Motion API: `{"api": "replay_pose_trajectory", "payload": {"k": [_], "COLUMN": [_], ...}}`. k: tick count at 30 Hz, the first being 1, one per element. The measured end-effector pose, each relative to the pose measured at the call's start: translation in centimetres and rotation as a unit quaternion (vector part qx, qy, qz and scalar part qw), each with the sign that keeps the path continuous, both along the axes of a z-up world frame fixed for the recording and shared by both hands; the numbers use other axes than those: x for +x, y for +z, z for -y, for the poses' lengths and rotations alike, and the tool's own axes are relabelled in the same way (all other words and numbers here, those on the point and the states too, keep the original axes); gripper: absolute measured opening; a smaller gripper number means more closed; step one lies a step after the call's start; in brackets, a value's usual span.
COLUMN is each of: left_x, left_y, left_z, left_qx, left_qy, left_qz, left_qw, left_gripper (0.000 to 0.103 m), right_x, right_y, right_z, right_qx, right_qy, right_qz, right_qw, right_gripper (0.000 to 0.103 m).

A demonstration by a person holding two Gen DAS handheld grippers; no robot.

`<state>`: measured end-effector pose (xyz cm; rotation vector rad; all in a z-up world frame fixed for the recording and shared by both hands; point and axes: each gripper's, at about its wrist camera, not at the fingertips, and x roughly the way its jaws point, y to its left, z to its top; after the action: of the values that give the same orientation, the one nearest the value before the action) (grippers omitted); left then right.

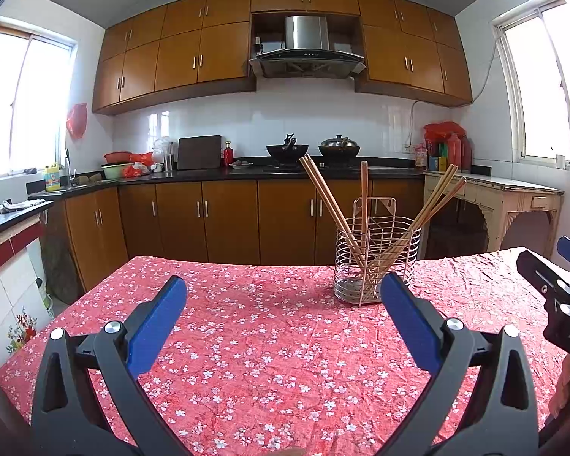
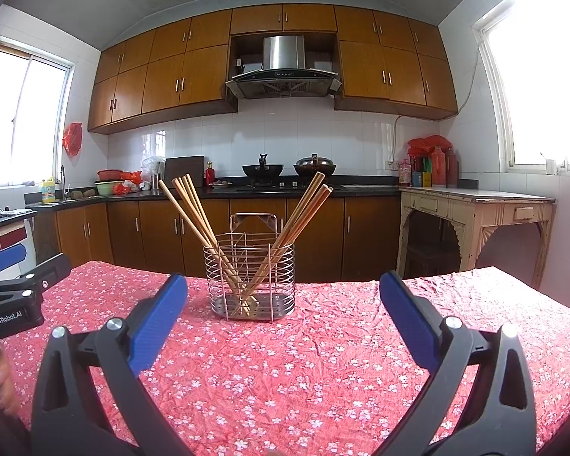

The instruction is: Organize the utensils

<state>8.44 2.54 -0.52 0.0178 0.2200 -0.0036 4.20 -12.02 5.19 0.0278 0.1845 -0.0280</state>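
Wooden chopsticks (image 2: 193,209) lean splayed in a round wire utensil holder (image 2: 249,277) near the far edge of the red floral tablecloth (image 2: 323,372); left gripper (image 1: 283,304) and right gripper (image 2: 283,304) hover spread wide, empty, over bare cloth

A home kitchen: a steel range hood (image 2: 283,66) hangs among brown wall cabinets (image 2: 163,76), directly above two woks (image 2: 263,170) on a black countertop (image 2: 224,192); left of the hood, a sink faucet (image 2: 62,178) sits beneath a window (image 2: 21,114).
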Motion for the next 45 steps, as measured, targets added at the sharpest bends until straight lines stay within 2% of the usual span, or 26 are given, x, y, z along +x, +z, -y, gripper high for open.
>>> {"api": "replay_pose_trajectory", "payload": {"k": [45], "left_x": [0.39], "left_y": [0.18], "left_z": [-0.11], "left_qx": [-0.001], "left_qy": [-0.001], "left_qz": [-0.005], "left_qw": [1.0], "left_gripper": [0.101], "right_x": [-0.16], "right_y": [-0.42], "right_z": [-0.41], "right_qx": [0.004], "right_qy": [0.002], "right_qz": [-0.004], "right_qw": [1.0], "right_gripper": [0.099]}}
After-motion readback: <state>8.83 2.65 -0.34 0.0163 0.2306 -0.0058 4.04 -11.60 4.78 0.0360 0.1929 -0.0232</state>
